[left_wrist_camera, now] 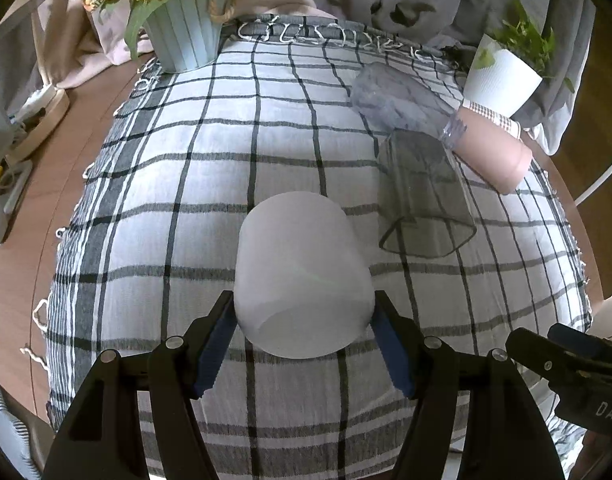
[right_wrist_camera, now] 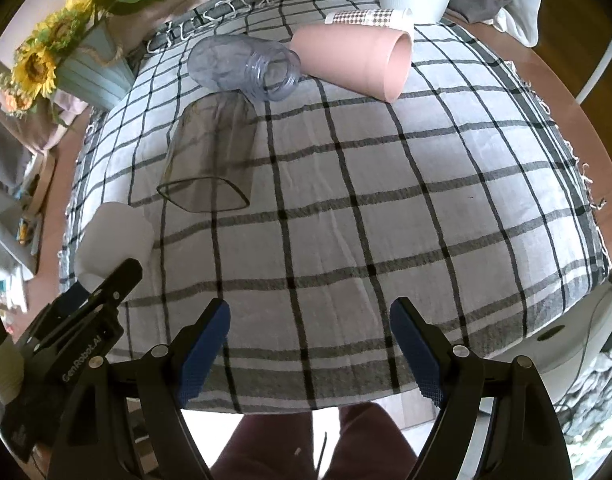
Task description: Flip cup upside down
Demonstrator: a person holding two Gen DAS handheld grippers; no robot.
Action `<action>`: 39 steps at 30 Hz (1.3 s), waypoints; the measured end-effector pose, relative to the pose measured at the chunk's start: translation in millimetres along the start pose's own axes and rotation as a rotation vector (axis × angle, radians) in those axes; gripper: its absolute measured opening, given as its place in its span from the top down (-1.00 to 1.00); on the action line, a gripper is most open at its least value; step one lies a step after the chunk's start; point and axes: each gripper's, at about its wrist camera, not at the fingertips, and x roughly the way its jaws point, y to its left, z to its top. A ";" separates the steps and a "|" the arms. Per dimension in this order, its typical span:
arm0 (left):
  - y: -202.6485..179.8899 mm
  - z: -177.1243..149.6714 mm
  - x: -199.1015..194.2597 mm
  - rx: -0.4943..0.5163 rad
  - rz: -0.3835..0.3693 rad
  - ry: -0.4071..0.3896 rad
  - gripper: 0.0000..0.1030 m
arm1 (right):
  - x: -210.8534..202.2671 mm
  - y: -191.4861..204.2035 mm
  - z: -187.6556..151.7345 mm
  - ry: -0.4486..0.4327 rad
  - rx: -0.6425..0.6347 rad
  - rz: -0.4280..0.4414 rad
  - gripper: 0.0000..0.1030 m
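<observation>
A frosted white cup (left_wrist_camera: 301,276) stands upside down on the checked cloth (left_wrist_camera: 177,184), base up. My left gripper (left_wrist_camera: 303,326) straddles its lower rim, one blue pad on each side, touching or nearly touching it. The cup also shows at the left of the right wrist view (right_wrist_camera: 113,236) with the left gripper's black finger (right_wrist_camera: 101,292) against it. My right gripper (right_wrist_camera: 310,328) is open and empty above the cloth's near edge.
A dark clear cup (left_wrist_camera: 424,196), a bluish clear jar (left_wrist_camera: 402,100) and a pink cup (left_wrist_camera: 494,152) lie on their sides at the back right. A sunflower pot (left_wrist_camera: 185,28) and a white plant pot (left_wrist_camera: 502,80) stand at the back. The table edge (right_wrist_camera: 386,396) is near.
</observation>
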 end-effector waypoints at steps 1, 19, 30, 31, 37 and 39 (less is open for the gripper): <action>0.4 1.7 0.2 0.002 -0.002 -0.002 -0.29 | -0.2 0.9 1.3 -0.001 0.001 -0.001 -0.60; 11.3 38.0 24.0 0.021 -0.054 0.020 -0.28 | -3.2 22.3 29.2 -0.050 0.013 -0.013 -0.60; 12.9 37.6 24.0 0.026 -0.056 0.024 -0.28 | 1.8 21.7 29.4 -0.032 0.038 -0.016 -0.60; 12.4 37.7 23.6 0.029 -0.051 0.021 -0.29 | 1.5 21.8 29.3 -0.035 0.037 -0.019 -0.60; 5.6 30.9 3.5 0.032 -0.028 -0.018 -0.59 | -8.4 19.2 27.4 -0.062 0.022 -0.024 -0.60; 2.5 27.9 -4.0 0.028 -0.015 -0.031 -0.65 | -14.2 17.1 25.9 -0.073 0.013 -0.015 -0.68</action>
